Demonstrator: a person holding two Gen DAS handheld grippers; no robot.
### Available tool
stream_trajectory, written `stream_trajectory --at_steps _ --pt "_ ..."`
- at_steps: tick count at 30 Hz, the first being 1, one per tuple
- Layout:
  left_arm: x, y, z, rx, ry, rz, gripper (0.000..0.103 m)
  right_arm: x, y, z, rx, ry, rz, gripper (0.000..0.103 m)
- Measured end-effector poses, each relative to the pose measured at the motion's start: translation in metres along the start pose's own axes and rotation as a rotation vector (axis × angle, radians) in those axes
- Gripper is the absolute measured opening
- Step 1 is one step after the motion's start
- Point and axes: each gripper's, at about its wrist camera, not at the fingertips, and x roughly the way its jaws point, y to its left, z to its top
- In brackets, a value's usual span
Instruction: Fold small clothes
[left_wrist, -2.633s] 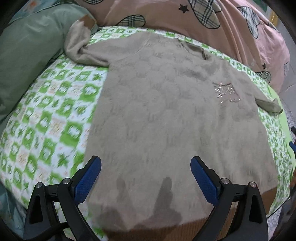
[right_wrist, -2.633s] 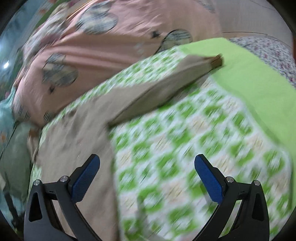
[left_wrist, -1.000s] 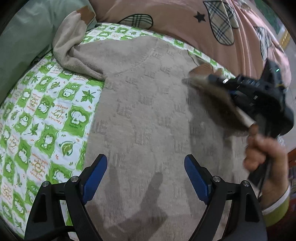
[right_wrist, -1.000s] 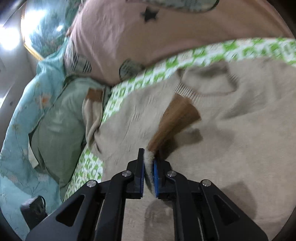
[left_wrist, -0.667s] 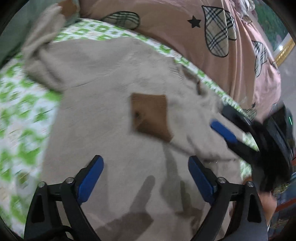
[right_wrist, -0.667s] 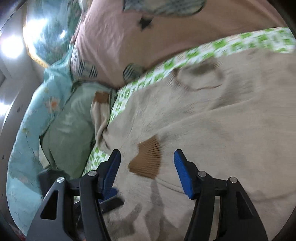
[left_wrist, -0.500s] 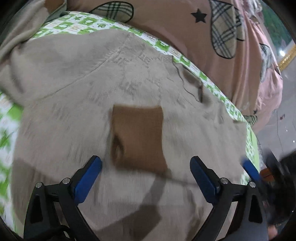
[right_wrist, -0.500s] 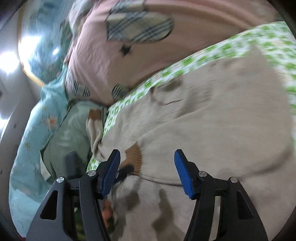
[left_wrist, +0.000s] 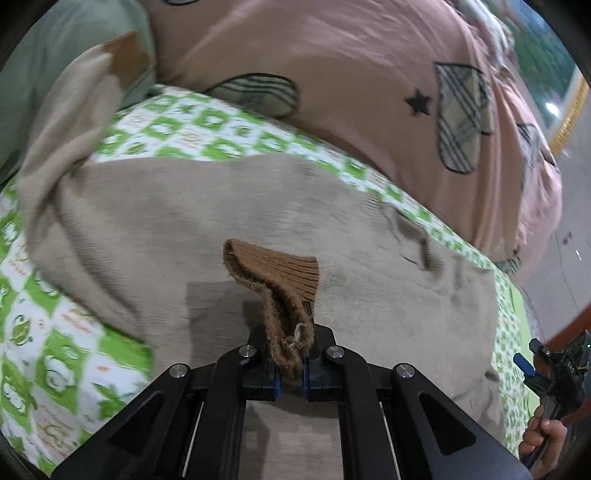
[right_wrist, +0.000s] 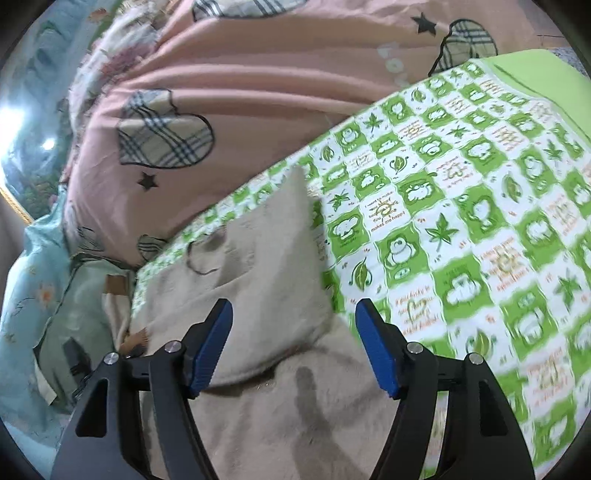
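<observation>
A beige knit sweater lies spread on a green-and-white checked blanket. Its right sleeve is folded across the chest, ending in a brown ribbed cuff. My left gripper is shut on that cuff, lifting it off the sweater body. The other sleeve trails up to the far left, its brown cuff on a green pillow. In the right wrist view my right gripper is open above the sweater's folded shoulder, holding nothing. A hand holds that gripper at the lower right edge.
A pink quilt with plaid hearts and stars bulges along the far side of the bed. A green pillow sits at the far left. Bare checked blanket stretches to the right of the sweater.
The right gripper let go of the brown cuff on the sweater's chest and drew back to the right. My left gripper moved in and shut on that cuff.
</observation>
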Motion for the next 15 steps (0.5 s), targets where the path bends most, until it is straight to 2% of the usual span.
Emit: stream_trajectory --at_steps 2,5,8,9,10,15 --pt "0.003 0.012 -0.004 -0.039 0.007 -0.013 0.006 0.018 0.001 0.006 -0.01 0.021 -0.011 0.07" --pt "0.006 0.011 -0.01 -0.024 0.006 0.005 0.006 0.049 0.005 0.013 -0.04 0.07 -0.032 0.07" --pt "0.009 0.008 -0.016 -0.014 0.026 -0.017 0.006 0.082 0.011 0.019 -0.085 0.121 -0.048 0.07" --pt "0.009 0.003 -0.017 0.007 0.026 -0.022 0.006 0.09 0.012 0.02 -0.1 0.143 -0.043 0.051" --pt "0.009 -0.001 -0.017 0.02 0.025 -0.028 0.006 0.097 0.011 0.023 -0.104 0.171 -0.039 0.01" --pt "0.011 -0.024 -0.016 0.063 0.026 -0.091 0.006 0.069 -0.013 0.042 -0.077 0.09 -0.111 0.009"
